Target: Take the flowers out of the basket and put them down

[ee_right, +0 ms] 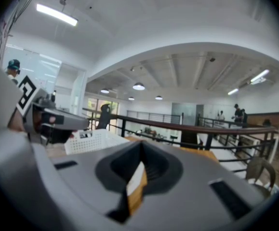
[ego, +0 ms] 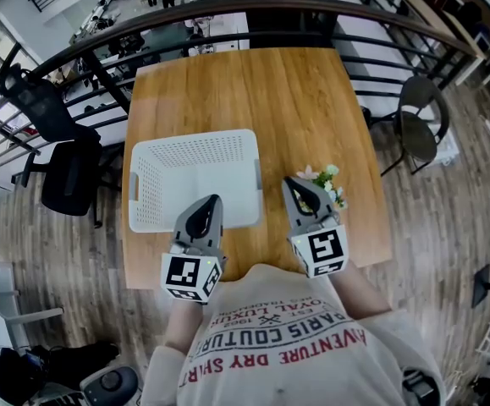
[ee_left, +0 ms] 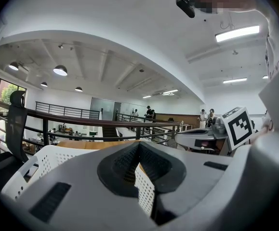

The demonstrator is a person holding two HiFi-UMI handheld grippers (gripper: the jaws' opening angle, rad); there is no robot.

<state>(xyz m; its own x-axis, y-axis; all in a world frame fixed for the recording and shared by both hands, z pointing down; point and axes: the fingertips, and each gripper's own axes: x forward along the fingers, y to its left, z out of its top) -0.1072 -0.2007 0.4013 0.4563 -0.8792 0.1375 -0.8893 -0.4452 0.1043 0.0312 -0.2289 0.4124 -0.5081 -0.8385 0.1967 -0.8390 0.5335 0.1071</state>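
Observation:
The white perforated basket (ego: pixel 192 178) lies on the wooden table (ego: pixel 253 91) and looks empty. A small bunch of white flowers with green leaves (ego: pixel 329 183) rests on the table to the basket's right. My right gripper (ego: pixel 289 182) hovers just left of the bunch, partly covering it, shut with nothing between its jaws. My left gripper (ego: pixel 215 200) is over the basket's near rim, also shut and empty. In the left gripper view the basket wall (ee_left: pixel 43 165) shows past the closed left gripper (ee_left: pixel 139 146). The right gripper view shows the shut right gripper (ee_right: pixel 141 146) and the basket (ee_right: pixel 91 141).
A dark railing (ego: pixel 228 15) curves round the table's far side. A black office chair (ego: pixel 67 172) stands left of the table and a round chair (ego: pixel 418 117) to its right. The near table edge is at my torso.

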